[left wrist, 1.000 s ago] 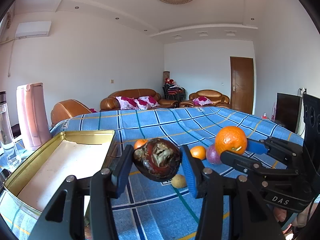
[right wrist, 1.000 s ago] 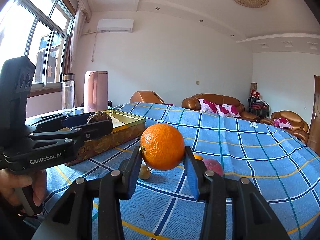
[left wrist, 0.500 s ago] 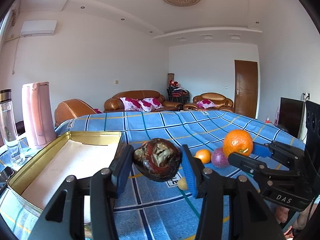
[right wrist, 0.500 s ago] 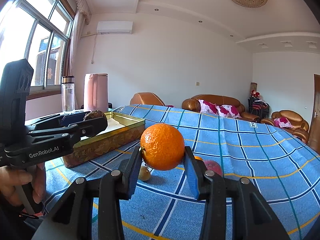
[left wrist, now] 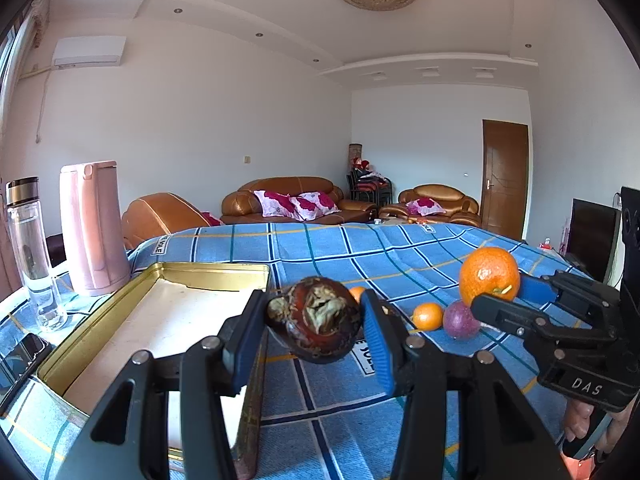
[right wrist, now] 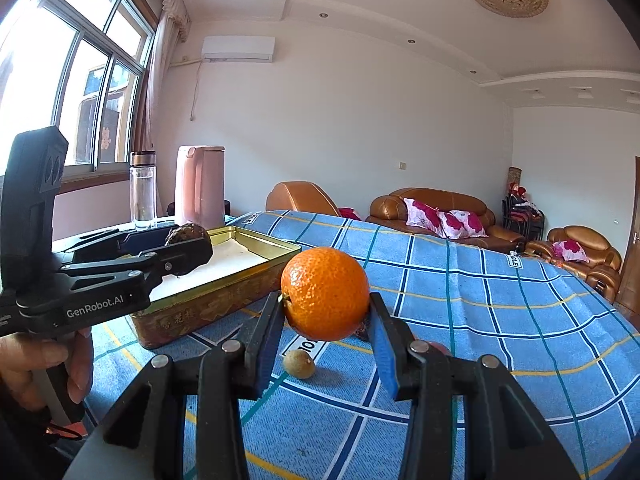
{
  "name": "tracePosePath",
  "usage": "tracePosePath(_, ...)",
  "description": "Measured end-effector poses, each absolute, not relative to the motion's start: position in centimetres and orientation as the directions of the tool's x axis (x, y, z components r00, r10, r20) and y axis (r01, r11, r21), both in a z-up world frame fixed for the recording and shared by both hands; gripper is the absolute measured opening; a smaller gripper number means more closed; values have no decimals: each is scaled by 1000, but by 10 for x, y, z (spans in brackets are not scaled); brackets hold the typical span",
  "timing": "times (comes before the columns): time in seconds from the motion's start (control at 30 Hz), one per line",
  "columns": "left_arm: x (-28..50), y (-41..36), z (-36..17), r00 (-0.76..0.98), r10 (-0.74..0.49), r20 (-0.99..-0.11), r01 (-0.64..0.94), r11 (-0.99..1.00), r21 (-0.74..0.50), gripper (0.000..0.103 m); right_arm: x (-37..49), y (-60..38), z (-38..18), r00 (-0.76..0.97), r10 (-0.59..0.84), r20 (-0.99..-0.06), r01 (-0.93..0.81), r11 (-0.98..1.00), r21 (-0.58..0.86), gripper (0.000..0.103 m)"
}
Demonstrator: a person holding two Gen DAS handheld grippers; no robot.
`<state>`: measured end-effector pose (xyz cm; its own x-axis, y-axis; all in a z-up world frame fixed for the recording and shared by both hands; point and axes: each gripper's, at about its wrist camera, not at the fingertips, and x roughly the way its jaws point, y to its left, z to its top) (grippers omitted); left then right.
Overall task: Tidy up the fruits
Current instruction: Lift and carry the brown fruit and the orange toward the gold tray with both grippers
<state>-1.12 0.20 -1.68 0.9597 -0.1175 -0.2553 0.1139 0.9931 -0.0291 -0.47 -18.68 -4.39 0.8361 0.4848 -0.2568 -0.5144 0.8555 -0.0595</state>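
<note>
Because both fruits are bound for the gold tin (left wrist: 208, 270) at the frame's left, the left tool (left wrist: 314, 322) grips a dark mangosteen (left wrist: 316, 318) just right of its rim. The right tool (right wrist: 326, 312) clamps an orange (right wrist: 325, 293) at frame centre, above the tabletop (right wrist: 500, 320), likely waiting its turn.

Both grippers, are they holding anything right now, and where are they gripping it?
The left gripper clamps a dark mangosteen by its sides; the right gripper clamps an orange by its sides.
</note>
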Motion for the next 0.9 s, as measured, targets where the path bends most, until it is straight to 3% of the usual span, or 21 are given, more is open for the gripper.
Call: tracePosePath(0.9,8,58,-20,941,10,-339,-22,999,-33,49,19,-122,-17,771,560,-303,-613,782,-115,44)
